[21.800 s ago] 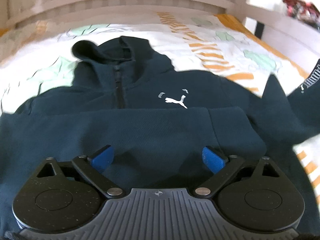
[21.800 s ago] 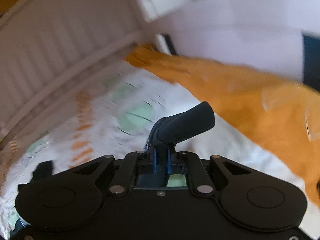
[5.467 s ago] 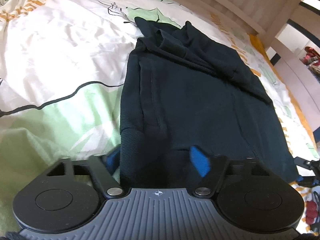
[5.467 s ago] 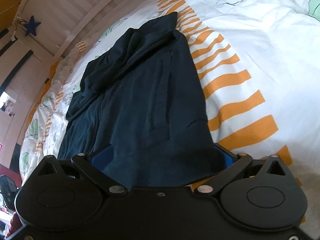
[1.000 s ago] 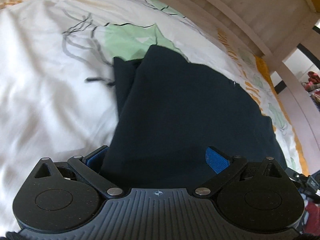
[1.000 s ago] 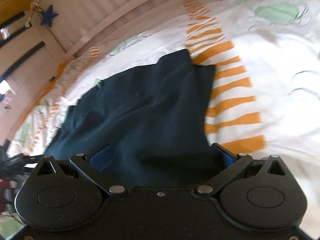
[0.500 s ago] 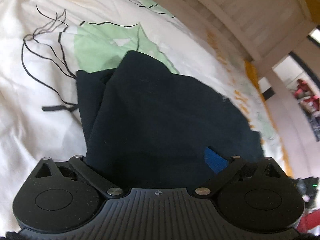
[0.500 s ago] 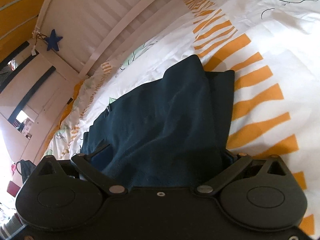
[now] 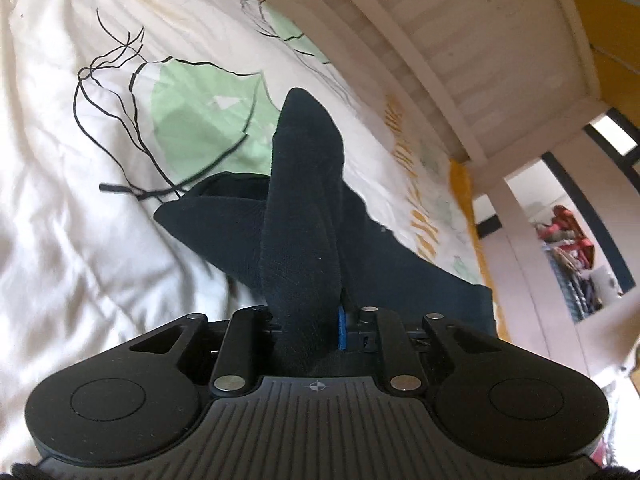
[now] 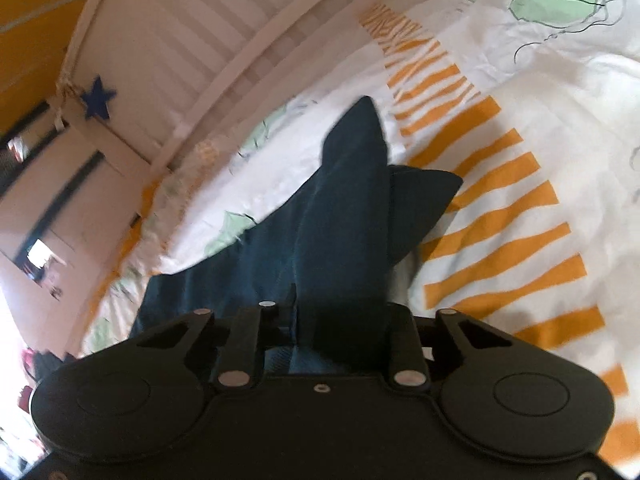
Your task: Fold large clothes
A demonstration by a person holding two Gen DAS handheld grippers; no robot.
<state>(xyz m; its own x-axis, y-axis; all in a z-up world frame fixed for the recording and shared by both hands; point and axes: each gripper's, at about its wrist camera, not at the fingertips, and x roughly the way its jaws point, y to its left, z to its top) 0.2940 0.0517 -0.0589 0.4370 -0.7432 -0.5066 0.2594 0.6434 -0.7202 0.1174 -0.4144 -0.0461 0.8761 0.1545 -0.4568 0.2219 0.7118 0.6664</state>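
The left gripper (image 9: 310, 332) has just been closing and now pinches a bunched corner of the dark navy hoodie (image 9: 304, 216); its blue pad (image 9: 341, 328) presses against the cloth, which rises in a peak above the jaws. The right gripper (image 10: 340, 332) has likewise just been closing, and its jaws are clamped on another gathered corner of the hoodie (image 10: 344, 208). Beyond both grips the rest of the garment trails down onto the duvet (image 9: 72, 220), white with green leaf shapes and orange stripes (image 10: 500, 216). Past the duvet stands the white slatted bed frame (image 9: 452, 44), where a blue star (image 10: 98, 98) hangs near its post.
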